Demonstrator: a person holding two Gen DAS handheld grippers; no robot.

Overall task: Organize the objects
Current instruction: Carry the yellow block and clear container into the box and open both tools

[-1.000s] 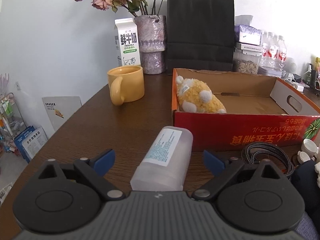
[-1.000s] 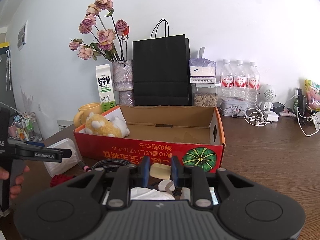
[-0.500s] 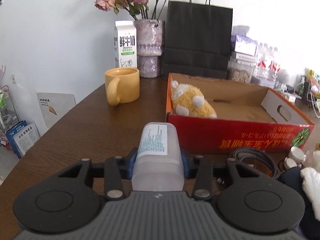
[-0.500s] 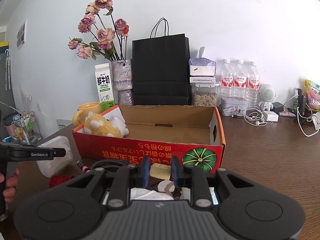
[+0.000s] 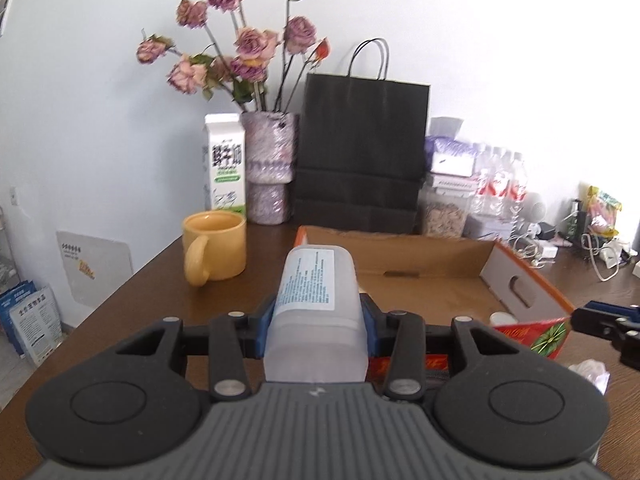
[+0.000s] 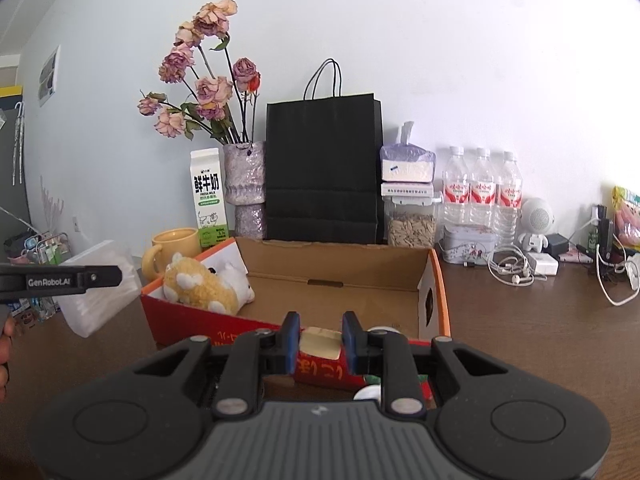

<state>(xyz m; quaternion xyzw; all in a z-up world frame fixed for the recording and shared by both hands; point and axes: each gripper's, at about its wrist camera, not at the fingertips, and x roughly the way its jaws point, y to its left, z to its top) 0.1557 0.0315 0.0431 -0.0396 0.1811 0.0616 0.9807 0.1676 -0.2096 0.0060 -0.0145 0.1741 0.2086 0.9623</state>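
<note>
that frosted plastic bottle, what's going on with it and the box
A person is tidying the table with two handheld tools. The left tool has just closed on the frosted plastic bottle and holds it off the table before the red cardboard box, where a plush toy lies. The right tool is shut on a small pale block.
</note>
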